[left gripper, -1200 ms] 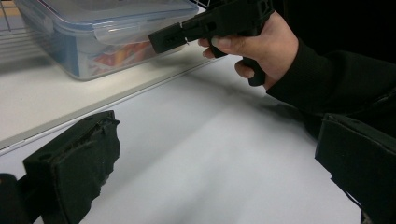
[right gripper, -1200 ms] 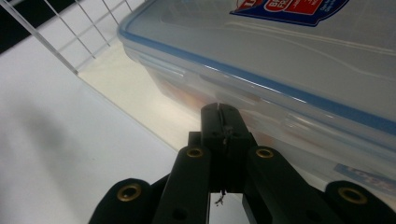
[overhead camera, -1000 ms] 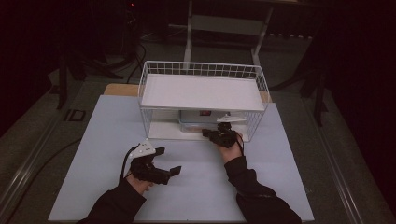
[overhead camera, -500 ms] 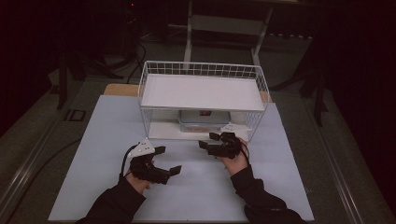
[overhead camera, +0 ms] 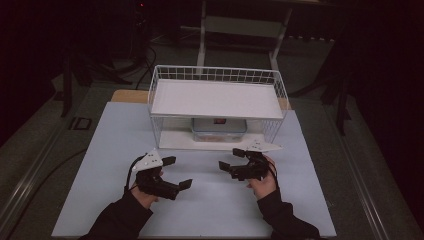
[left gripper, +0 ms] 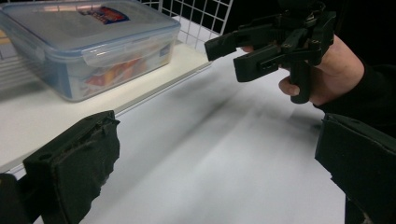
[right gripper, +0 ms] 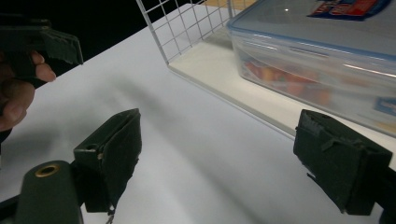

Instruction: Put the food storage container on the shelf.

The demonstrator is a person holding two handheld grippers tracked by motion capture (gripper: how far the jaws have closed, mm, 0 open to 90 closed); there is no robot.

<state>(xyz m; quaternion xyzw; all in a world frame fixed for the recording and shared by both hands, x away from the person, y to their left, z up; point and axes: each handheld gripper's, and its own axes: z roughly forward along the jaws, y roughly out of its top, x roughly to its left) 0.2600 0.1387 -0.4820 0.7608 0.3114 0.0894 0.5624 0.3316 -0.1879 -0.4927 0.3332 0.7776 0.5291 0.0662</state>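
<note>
Dark room, pale bench (overhead camera: pixel 115 200). The box (overhead camera: pixel 219 128) sits on the rack's (overhead camera: pixel 218 75) lower shelf. Right claw (overhead camera: pixel 231 159), jaws just opened, empty; left claw (overhead camera: pixel 177 172) spread, empty. Risk: a re-approaching jaw snagging the rack's wire side.

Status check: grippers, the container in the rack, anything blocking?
Left gripper open, empty. Right gripper jaws just opened, nothing between them. Plastic container sits on wire rack lower shelf, lid on. Nothing in the way.
</note>
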